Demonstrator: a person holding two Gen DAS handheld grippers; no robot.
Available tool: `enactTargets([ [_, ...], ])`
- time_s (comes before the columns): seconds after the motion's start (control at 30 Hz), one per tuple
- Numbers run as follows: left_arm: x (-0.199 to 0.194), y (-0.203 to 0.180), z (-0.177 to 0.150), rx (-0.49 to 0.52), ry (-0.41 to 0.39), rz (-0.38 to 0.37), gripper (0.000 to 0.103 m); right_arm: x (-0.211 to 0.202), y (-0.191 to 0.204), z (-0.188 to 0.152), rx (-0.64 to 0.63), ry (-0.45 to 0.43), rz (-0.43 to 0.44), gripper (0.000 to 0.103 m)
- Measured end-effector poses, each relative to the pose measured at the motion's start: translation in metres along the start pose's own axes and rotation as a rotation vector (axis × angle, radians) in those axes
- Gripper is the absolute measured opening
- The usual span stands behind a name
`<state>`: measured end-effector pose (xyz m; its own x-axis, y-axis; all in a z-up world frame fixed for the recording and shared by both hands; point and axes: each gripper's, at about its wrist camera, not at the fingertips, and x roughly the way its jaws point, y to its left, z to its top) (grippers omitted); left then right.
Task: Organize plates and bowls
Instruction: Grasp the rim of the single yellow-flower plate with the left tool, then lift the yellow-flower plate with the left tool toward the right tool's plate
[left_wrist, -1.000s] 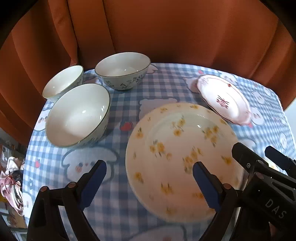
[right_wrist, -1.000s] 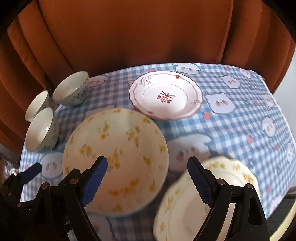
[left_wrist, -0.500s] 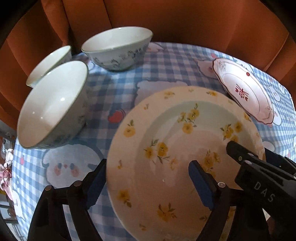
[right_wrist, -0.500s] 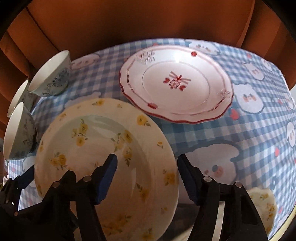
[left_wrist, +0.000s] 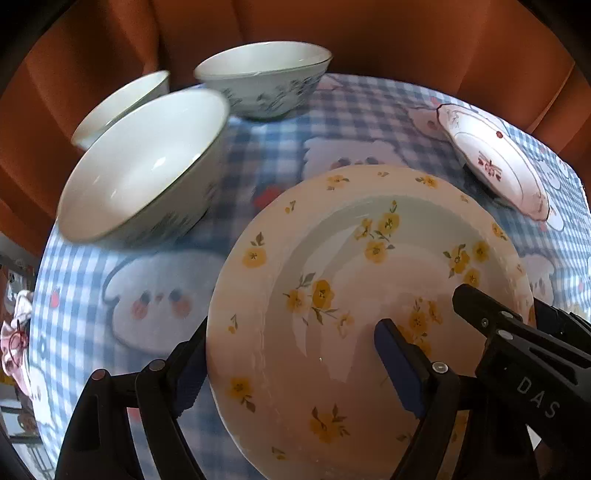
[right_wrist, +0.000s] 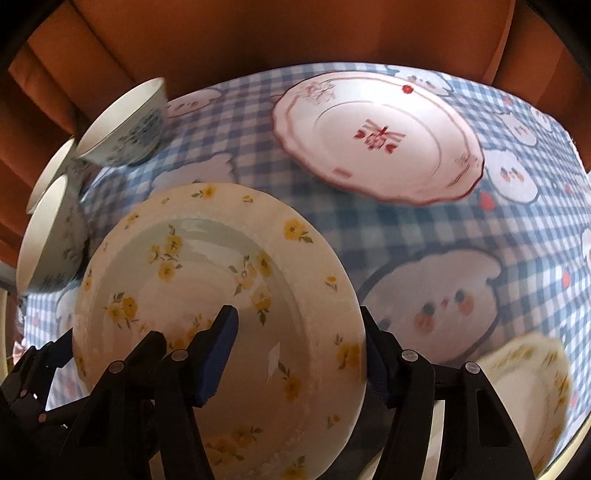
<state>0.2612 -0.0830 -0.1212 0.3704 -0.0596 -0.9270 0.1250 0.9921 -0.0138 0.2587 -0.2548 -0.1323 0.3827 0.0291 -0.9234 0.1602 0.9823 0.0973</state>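
1. The cream ceramic plate with yellow flowers (left_wrist: 354, 295) lies on the desk under a blue-and-white checked cloth with cartoon prints (left_wrist: 258, 155), near its front edge, and both claws straddle its rim from opposite sides.
2. Left claw (left_wrist: 288, 365): fingers spread apart, one blue pad over the plate's well, the other outside and seemingly below the left rim. It is not clamped; whether a pad touches the plate I cannot tell.
3. Right claw (right_wrist: 299, 354): likewise apart, one pad above the well, the other outside the right rim, with no grip yet.
4. Judged step: taking the plate by two opposite rim points to lift it, probably onto another plate. A second yellow-flowered plate (right_wrist: 532, 384) sits just beside it at the front right; a white scalloped plate with red trim (right_wrist: 380, 136) lies farther back.
5. To do it well:
   - seat each outer pad fully beneath the rim before closing, so the pinch lands on the flat border and not the sloped well;
   - close both claws together, or the glazed plate may skid on the cloth;
   - lift level, since one side rising first would tilt and slip it.
6. Three white bowls with blue floral outsides stand grouped at the back left, the nearest large one (left_wrist: 144, 166) close to the plate, so keep the lift clear of it.
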Motion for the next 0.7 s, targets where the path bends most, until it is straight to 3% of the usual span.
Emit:
enactTargets([
  [0.37, -0.016, 0.026, -0.034, -0.015, 0.024, -0.006, 0.084, -0.011, 0.029, -0.039, -0.024, 0.044, 0.031, 0.066],
  [0.7, -0.009, 0.028, -0.023, -0.051, 0.024, -0.021, 0.085, -0.004, 0.026, -0.031, -0.053, 0.036, 0.042, 0.06],
])
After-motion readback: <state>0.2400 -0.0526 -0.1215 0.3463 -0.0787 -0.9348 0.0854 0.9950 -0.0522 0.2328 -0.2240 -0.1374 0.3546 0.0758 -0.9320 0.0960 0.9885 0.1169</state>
